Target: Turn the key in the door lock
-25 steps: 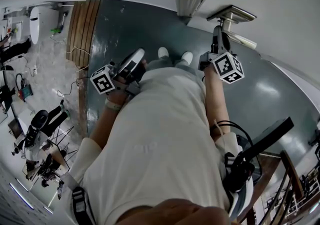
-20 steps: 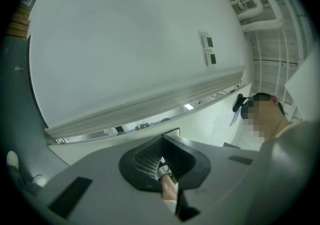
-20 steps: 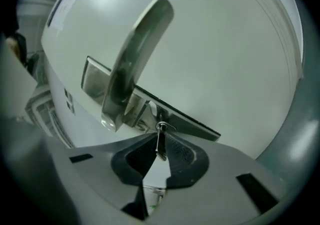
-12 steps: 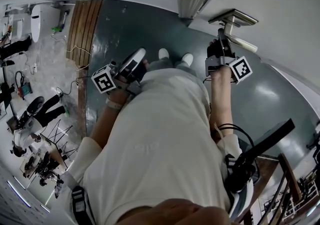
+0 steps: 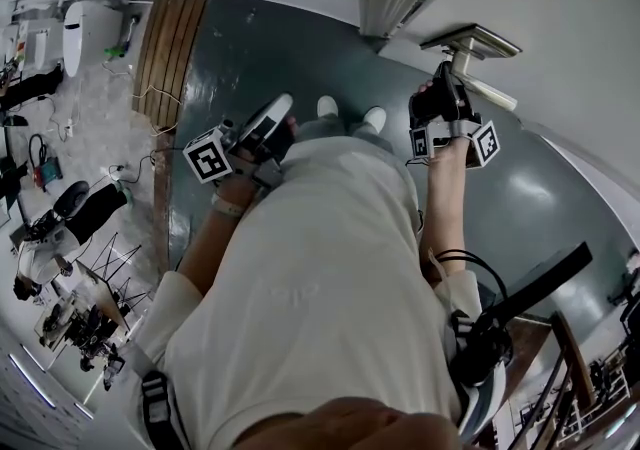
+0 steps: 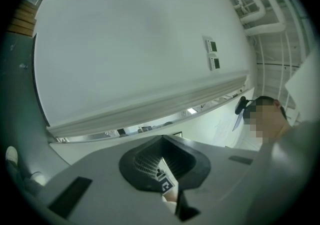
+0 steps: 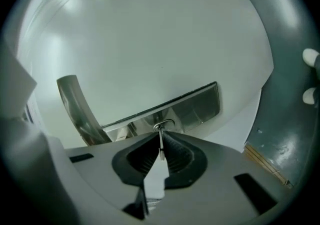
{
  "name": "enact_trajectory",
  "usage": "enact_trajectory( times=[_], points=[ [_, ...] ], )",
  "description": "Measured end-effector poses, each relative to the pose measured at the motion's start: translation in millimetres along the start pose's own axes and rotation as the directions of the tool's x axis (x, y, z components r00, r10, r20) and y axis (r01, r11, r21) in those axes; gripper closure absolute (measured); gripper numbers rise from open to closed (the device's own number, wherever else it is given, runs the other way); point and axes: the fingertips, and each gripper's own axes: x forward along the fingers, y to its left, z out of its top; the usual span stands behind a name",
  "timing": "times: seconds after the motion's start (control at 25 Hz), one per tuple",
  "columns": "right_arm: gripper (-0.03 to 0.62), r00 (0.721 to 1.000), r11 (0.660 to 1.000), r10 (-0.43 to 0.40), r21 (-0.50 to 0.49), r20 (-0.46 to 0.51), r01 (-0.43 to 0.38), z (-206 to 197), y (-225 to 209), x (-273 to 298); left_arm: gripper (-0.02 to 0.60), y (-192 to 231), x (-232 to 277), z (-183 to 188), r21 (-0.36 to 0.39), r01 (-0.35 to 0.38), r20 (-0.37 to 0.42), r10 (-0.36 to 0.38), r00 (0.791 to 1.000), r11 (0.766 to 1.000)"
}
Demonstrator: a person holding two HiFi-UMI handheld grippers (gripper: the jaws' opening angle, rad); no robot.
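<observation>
The long polished metal lock plate (image 7: 195,104) and curved metal lever handle (image 7: 75,109) gleam; the white door (image 7: 150,34) is smooth, nearly matt, the dark teal floor (image 5: 250,58) glossy, the slatted brown planks (image 5: 165,48) wooden

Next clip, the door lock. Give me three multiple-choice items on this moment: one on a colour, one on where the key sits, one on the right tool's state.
1. What colour are the shoes on the dark floor?
A. Black
B. White
C. Red

2. Where is the key?
A. In the lock plate that bears the door handle
B. On the floor
C. Lying on a shoe

3. What state is the right tool in?
A. Open and empty
B. Shut on the key
C. Shut on the door handle

Answers:
1. B: both toes show white in the head view.
2. A: the right gripper view shows the key entering the plate.
3. B: the jaws, which have just closed further, pinch the key.
</observation>
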Motion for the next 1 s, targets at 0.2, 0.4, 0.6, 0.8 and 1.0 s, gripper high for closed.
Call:
enact_trajectory(
  times=[0.2,0.4,0.6,0.8,1.0],
  points=[
    [0.553,0.988,0.974,0.142,0.17,0.055,-0.149,6.1,-10.4,1.6,0.574,6.4,4.2,-1.5,0.001,-0.003,-0.012,0.003,1.0,1.0],
    [0.553,0.988,0.981,0.153,0.113,0.033,-0.156,-2.8,-9.7,4.8,0.574,6.5,-2.0,-0.6,-0.025,0.003,-0.013,-0.003,1.0,1.0],
    [0.549,1.0,0.964,-0.004,-0.265,0.004,0.005,6.2,1.7,-9.1,0.574,6.6,2.1,-2.4,-0.042,0.013,-0.006,-0.013,1.0,0.999],
    [0.458,0.964,0.362,-0.267,-0.924,0.02,0.119,-2.0,18.2,-28.0,0.574,0.7,3.4,-1.9,-0.08,0.016,0.004,-0.015,1.0,0.997],
    [0.431,0.925,-0.596,-0.314,-0.803,0.215,-0.016,-20.5,17.8,-30.7,0.574,3.3,6.2,-4.2,-0.066,0.013,-0.003,-0.013,1.0,0.998]
  ],
)
